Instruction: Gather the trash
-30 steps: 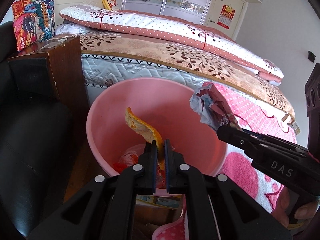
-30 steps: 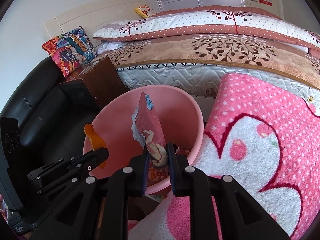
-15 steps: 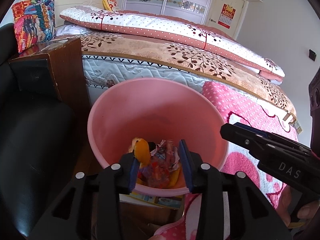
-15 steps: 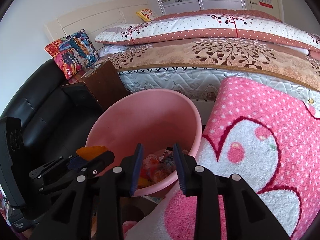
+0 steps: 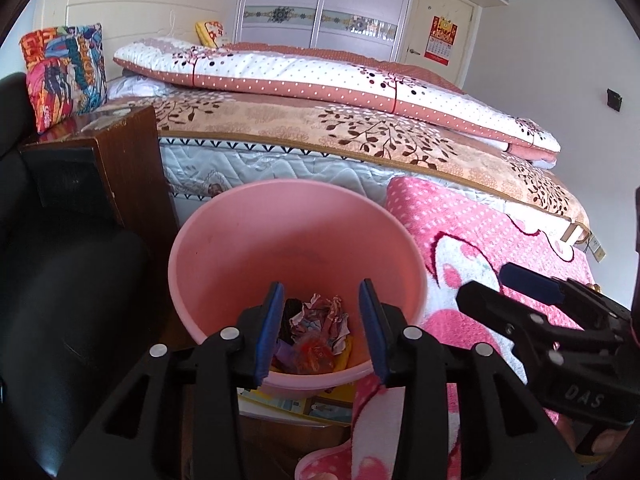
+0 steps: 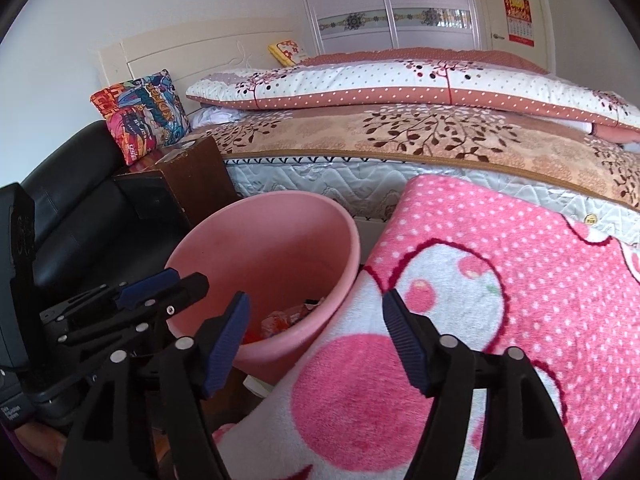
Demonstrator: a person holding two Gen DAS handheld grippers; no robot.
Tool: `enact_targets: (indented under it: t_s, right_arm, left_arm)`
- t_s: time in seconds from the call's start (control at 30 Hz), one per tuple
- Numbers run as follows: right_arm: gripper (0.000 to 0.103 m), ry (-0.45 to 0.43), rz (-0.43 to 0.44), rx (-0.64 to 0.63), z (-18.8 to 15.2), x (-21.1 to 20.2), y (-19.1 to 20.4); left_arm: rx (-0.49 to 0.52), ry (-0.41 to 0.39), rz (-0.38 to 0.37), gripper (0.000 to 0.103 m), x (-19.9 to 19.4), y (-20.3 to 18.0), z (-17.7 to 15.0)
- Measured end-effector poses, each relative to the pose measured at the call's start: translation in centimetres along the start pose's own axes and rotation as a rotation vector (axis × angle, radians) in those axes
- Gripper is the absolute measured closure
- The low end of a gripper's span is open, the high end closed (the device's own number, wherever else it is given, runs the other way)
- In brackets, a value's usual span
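Observation:
A pink bucket (image 5: 280, 236) (image 6: 272, 248) stands between the bed and a black sofa. At its bottom lies a heap of trash (image 5: 318, 328) (image 6: 286, 316): crumpled wrappers, something red and a yellow scrap. My left gripper (image 5: 321, 292) hovers over the near rim, open, nothing between its blue pads. My right gripper (image 6: 316, 300) is over the bucket's right rim and the pink blanket; its jaws are opening and hold nothing. Each gripper also shows in the other's view: the right gripper (image 5: 486, 282) at the right, the left gripper (image 6: 186, 278) at the left.
A dark wooden nightstand (image 5: 120, 160) stands left of the bucket, a black sofa (image 5: 60, 300) beside it. A bed (image 5: 320, 128) with folded quilts runs behind. A pink dotted blanket (image 6: 500, 280) covers the right side. A printed booklet (image 5: 296, 404) lies under the bucket.
The left gripper let go of the orange peel and the right one of the snack wrapper; both now lie in the bucket. Both grippers opened wide and drew back a little.

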State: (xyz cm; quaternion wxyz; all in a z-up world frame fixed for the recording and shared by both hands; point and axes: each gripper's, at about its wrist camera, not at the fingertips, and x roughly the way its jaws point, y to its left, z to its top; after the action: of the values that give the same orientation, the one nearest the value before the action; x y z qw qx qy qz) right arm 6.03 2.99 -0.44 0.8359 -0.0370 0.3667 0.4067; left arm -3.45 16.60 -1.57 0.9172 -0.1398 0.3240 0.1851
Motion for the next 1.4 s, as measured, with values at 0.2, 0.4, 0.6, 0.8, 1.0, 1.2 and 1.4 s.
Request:
enact_targets:
  t_s: [0.2, 0.4, 0.6, 0.8, 1.0, 1.2, 1.4]
  right_arm:
    - [0.029, -0.044, -0.032, 0.004, -0.6, -2.2, -0.7]
    - [0.027, -0.061, -0.036, 0.019, -0.9, -3.4, -1.3]
    - [0.027, -0.079, -0.039, 0.021, -1.2, -4.2, -1.4]
    - [0.027, -0.106, -0.046, 0.026, -1.5, -5.2, -1.5]
    - [0.027, -0.131, -0.132, 0.032, -1.9, -5.5, -1.7]
    - [0.025, -0.123, -0.112, 0.055, -2.3, -5.7, -2.2]
    - [0.025, -0.15, -0.173, 0.059, -2.5, -6.3, -2.5]
  left_arm:
    - [0.021, -0.025, 0.001, 0.064, -0.7, -1.4, 0.2]
    - [0.03, -0.048, 0.015, 0.064, -1.4, -2.4, 0.3]
    - [0.038, -0.061, 0.035, 0.064, -2.0, -3.1, 0.1]
    - [0.035, -0.063, 0.046, 0.064, -2.4, -3.8, 0.0]
    - [0.04, -0.057, 0.063, 0.064, -2.5, -4.5, 0.0]
    - [0.058, -0.07, 0.109, 0.064, -3.0, -5.1, -0.6]
    - [0.09, -0.073, 0.116, 0.064, -3.2, -5.9, -0.9]
